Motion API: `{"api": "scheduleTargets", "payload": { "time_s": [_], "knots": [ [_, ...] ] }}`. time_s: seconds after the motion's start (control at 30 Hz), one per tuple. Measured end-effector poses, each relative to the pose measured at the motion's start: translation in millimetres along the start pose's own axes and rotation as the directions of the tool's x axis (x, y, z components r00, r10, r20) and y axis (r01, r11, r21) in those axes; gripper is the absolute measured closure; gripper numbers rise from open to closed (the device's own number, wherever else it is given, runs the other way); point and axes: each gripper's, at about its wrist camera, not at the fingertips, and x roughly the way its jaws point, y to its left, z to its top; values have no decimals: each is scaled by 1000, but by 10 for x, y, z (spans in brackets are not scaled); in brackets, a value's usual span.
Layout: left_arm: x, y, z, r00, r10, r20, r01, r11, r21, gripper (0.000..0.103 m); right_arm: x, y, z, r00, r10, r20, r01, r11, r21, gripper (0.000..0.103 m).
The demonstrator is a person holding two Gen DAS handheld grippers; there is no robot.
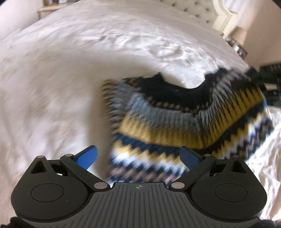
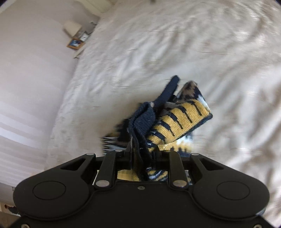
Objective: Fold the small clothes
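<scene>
A small knitted sweater (image 1: 175,126) with navy, yellow, grey and white zigzag bands hangs above the white bed (image 1: 70,70), its navy neckline up. My left gripper (image 1: 138,157) is open, its blue pads apart just below the sweater's lower edge, holding nothing. My right gripper (image 2: 144,154) is shut on the sweater (image 2: 177,121), pinching its navy edge and yellow band and holding it up over the bed (image 2: 158,52). The right gripper shows as a dark shape at the sweater's upper right corner in the left wrist view (image 1: 270,79). Both views are motion-blurred.
The white crinkled bedcover fills both views. A tufted headboard (image 1: 198,10) and a cream bedside stand (image 1: 226,19) lie at the far right. A wall and a small framed picture (image 2: 74,43) on the floor lie left of the bed.
</scene>
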Motion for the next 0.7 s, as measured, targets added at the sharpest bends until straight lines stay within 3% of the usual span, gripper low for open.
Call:
{"api": "scheduleTargets", "payload": {
  "time_s": [0.17,0.33,0.5,0.53,0.63,0.7],
  "knots": [
    [-135,415,-113,999,-10,-32,9,999,-33,2,656,591,-108,999,-21,-45,19,998,-52,72],
    [-227,712,-143,999,-19,-46,17,999,-34,2,1333,877,-333,989,-120,-91,113,990,-85,72],
    [-244,900,-137,999,-21,-40,19,999,-47,2,1584,1014,-480,978,-190,-90,179,977,-118,70],
    [-243,921,-137,999,-25,-41,23,998,-52,2,1602,1031,-491,976,-197,-89,186,975,-125,65],
    [-218,932,-129,998,-35,-45,33,998,-52,2,1582,1053,-483,990,-109,-92,99,989,-110,45],
    [-214,895,-110,998,-43,-44,41,998,-44,2,1474,1110,-475,997,-26,-69,18,993,-116,45]
  ]
}}
